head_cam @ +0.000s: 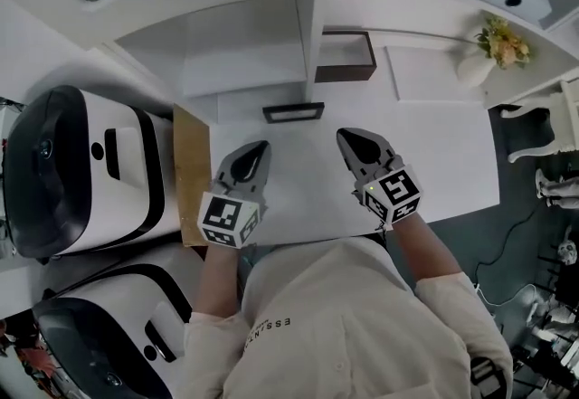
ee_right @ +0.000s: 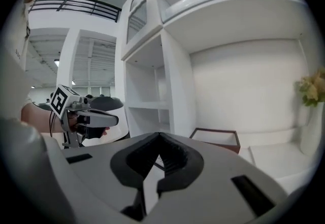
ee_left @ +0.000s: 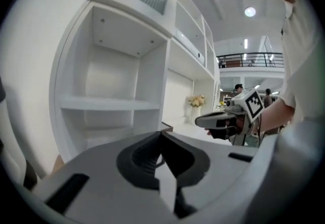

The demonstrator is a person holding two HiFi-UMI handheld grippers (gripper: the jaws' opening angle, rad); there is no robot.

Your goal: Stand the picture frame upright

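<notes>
A small dark picture frame (head_cam: 292,112) lies low on the white desk (head_cam: 434,153), just in front of the shelf unit. My left gripper (head_cam: 261,149) hovers over the desk short of the frame and to its left, its jaws shut with nothing between them. My right gripper (head_cam: 348,137) hangs to the frame's right at about the same distance, also shut and empty. In the left gripper view the closed jaws (ee_left: 162,136) point at the shelves, with the right gripper (ee_left: 203,121) off to the side. The right gripper view shows its own closed jaws (ee_right: 160,137) and the left gripper (ee_right: 114,119).
A brown open box (head_cam: 344,58) stands behind the frame against the white shelf unit (head_cam: 244,53). A vase of flowers (head_cam: 493,46) is at the back right. Two white and black machines (head_cam: 81,171) and a wooden board (head_cam: 192,173) border the desk's left side. A white chair (head_cam: 543,128) stands to the right.
</notes>
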